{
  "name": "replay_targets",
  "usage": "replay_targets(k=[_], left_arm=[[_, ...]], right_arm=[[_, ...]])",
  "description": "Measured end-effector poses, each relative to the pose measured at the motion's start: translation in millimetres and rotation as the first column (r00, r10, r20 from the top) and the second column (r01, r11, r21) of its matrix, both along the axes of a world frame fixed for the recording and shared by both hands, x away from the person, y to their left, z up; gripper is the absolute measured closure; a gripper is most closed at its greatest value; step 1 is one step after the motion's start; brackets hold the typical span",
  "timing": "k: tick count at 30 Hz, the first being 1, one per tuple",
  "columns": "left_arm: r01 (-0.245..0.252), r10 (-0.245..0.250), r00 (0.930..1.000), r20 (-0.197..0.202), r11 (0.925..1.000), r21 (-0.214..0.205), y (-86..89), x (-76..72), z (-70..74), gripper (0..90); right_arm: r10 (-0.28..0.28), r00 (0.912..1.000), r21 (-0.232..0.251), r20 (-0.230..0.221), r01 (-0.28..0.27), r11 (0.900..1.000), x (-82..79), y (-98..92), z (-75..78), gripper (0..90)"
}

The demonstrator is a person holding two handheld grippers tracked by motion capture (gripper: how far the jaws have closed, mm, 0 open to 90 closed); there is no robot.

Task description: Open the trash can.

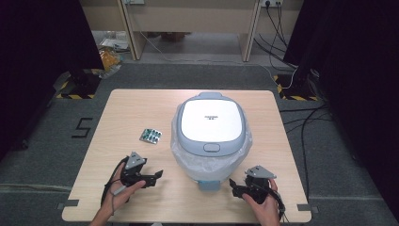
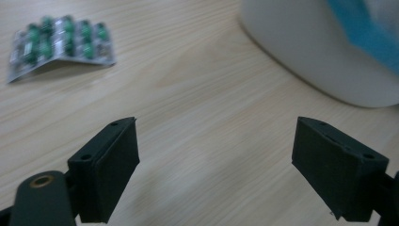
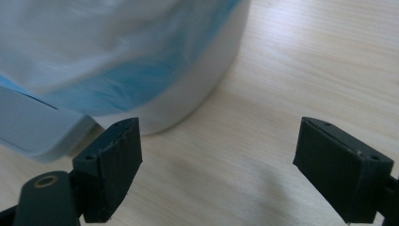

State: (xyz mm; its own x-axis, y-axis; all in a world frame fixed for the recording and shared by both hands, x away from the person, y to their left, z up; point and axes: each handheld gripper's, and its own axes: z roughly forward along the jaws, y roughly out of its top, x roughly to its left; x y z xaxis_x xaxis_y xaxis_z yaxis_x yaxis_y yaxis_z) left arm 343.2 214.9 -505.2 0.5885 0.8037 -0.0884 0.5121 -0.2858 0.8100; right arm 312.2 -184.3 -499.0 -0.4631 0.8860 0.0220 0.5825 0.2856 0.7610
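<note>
In the high view, the left gripper point(image 1: 157, 176) sits in the lower left part of the wooden desk point(image 1: 131, 103), held in a hand point(image 1: 117, 190) that comes in from the bottom edge. Its jaws stand well apart with nothing between them and point to the right, towards the base of the bin. In the left gripper view, bare wood shows between the two black jaws, the blister pack point(image 2: 61, 47) lies at the upper left of the frame, and the pale wall of the bin curves across the upper right.

Above and slightly to the right of that gripper in the high view, the blister pack point(image 1: 150, 136) of green pills lies flat on the desk, just left of the bin and apart from it.

The white pedal bin point(image 1: 211, 127) stands at the centre of the frame, its lid shut, with a thin plastic liner point(image 1: 186, 160) bunched out around its rim. A small grey-blue pedal point(image 1: 208, 184) juts out from its foot towards the bottom of the frame.

The right gripper point(image 1: 234, 187) is at the lower right, just beside the pedal, held in the other hand point(image 1: 263, 202). Its jaws are also spread wide and empty, pointing left. In the right gripper view, the liner point(image 3: 117, 56) and the bin's white base point(image 3: 207, 80) take up the upper left, the pedal point(image 3: 37, 132) sits at the left edge close to one jaw, and bare desk lies between the jaws.
</note>
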Motion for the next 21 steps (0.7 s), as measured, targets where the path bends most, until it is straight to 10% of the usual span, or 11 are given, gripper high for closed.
replay_targets(k=[10, 21], left_arm=[[0.114, -0.112, 0.9932, 0.032, 0.9912, -0.066, -47.2, -15.3, 2.1, 14.9], [0.130, -0.127, 0.9889, 0.077, 0.9908, -0.037, -67.6, -5.3, 12.1, 10.9]], right_arm=[[0.060, 0.9975, 0.033, 0.038, -0.061, 0.9976, -12.5, 18.9, 5.1, 15.7], [0.024, 0.9973, 0.051, 0.069, -0.027, 0.9983, -6.1, 28.4, 7.4, 14.9]])
